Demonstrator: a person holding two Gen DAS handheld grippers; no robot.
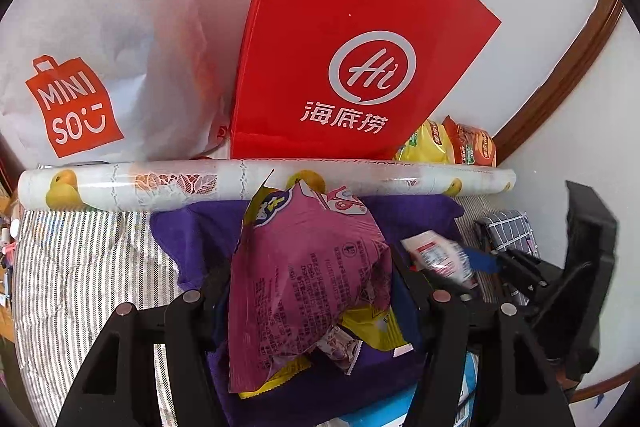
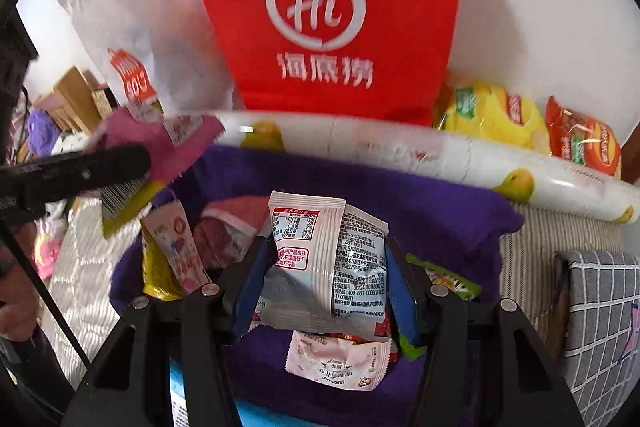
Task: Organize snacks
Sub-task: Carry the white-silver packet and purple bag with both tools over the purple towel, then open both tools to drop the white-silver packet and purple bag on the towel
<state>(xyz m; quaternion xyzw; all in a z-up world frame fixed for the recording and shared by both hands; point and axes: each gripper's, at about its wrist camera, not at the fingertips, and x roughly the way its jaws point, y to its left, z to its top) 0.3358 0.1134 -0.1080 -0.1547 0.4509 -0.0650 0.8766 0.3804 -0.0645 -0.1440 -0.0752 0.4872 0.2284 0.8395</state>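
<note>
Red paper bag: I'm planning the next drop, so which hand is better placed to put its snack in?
Hard to call. Both fingers already hold packets: left the pink packet, right the white packet. The red paper bag faces the right view squarely, so probably right.

a home bedroom: striped quilted bedding (image 1: 80, 267), shopping bags (image 1: 352, 47) against a white wall (image 2: 540, 7), wooden furniture (image 2: 76, 99) beyond.

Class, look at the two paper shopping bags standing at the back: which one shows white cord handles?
The red Haidilao bag, with the circled "Hi" logo; white cord handles loop above its top edge. The white Miniso bag to its left shows no handles.
</note>
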